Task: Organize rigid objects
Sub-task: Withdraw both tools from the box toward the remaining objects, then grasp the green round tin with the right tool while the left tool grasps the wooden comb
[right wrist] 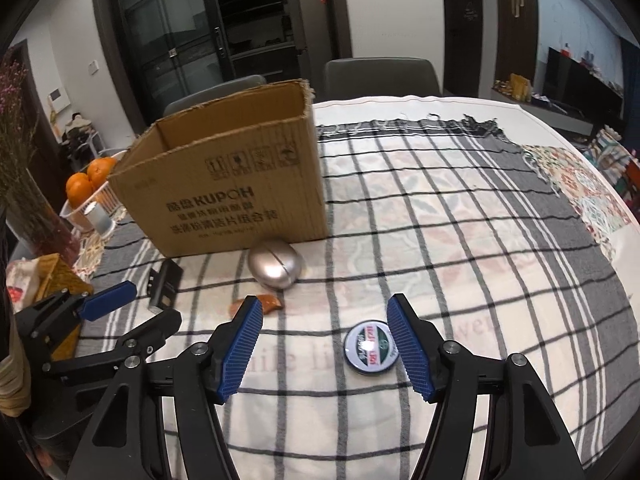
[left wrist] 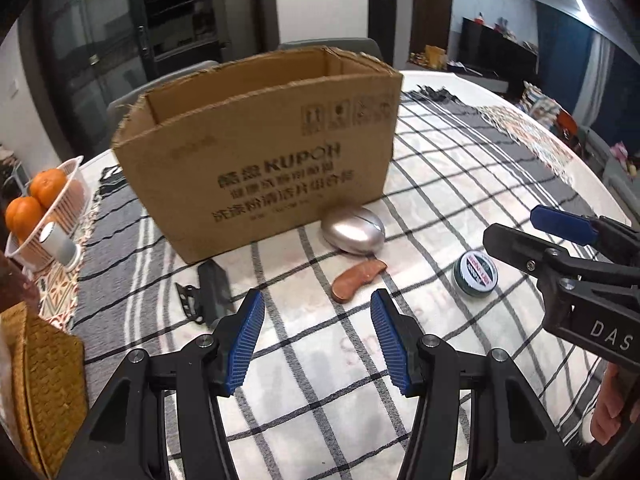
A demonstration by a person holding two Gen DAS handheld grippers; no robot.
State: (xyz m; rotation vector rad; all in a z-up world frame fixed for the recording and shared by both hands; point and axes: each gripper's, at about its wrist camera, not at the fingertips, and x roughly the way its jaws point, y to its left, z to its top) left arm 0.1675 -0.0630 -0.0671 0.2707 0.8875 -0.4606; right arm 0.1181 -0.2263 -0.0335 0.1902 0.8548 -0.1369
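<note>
An open cardboard box [left wrist: 260, 160] [right wrist: 228, 184] stands on the checked cloth. In front of it lie a silver egg-shaped case [left wrist: 352, 234] [right wrist: 274, 266], a small brown wooden piece [left wrist: 358, 280] [right wrist: 268, 304], a flat black item [left wrist: 212, 292] [right wrist: 166, 284] and a round tin [left wrist: 476, 276] [right wrist: 371, 346]. My left gripper [left wrist: 317, 304] [right wrist: 140, 310] is open and empty, short of the wooden piece. My right gripper [right wrist: 324, 304] [left wrist: 520, 236] is open above the cloth. The tin lies just inside its right finger [right wrist: 408, 344], with no pad pressing on it.
A white basket [left wrist: 74, 168] of oranges and a white cylinder [left wrist: 60, 244] sit left of the box. A woven tray [left wrist: 48, 380] lies at the near left. Grey chairs [right wrist: 376, 76] stand behind the table. A vase of dried flowers [right wrist: 24, 184] is at the far left.
</note>
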